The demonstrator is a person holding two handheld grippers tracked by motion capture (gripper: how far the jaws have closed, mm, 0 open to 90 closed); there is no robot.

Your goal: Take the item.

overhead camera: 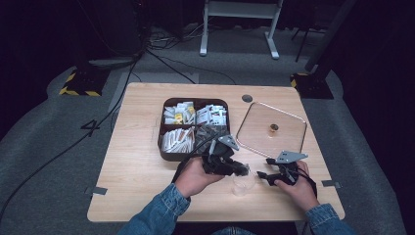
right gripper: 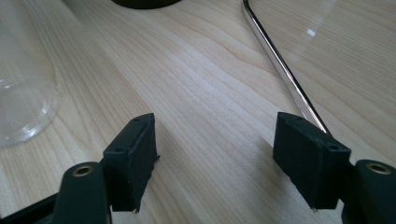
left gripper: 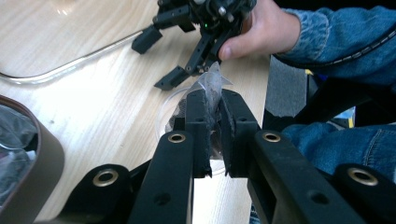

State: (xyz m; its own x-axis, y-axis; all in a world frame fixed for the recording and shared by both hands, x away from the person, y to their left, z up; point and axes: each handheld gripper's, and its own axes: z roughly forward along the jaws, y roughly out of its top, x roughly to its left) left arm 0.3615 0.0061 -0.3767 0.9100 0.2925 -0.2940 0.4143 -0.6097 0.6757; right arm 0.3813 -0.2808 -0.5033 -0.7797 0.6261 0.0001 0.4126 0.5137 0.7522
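The near edge of the tabletop (overhead camera: pixel 147 196) carries both hands, with bare wood to the left of them and a narrow strip between them. A brown compartment box (overhead camera: pixel 166 152) of sachets sits at the middle, and a clear lid (overhead camera: pixel 293 117) with a small knob lies flat toward the right edge; the gap between the two is slim.

A clear plastic cup (overhead camera: pixel 243 185) stands near the near edge between the two tools, so faint in the high view that its rim is hard to make out. In the right gripper view it is cut off at the picture's left side. The box's contents are too small to read.

The left tool (left gripper: pixel 214 123) has its jaws pressed together on a small clear sachet (left gripper: pixel 212 84) with dark contents, held just over the cup's mouth; whether it touches the cup I cannot tell. The right tool (right gripper: pixel 215 154) is spread wide with nothing between its jaws, low over bare wood just beside the lid's rim, near the cup.
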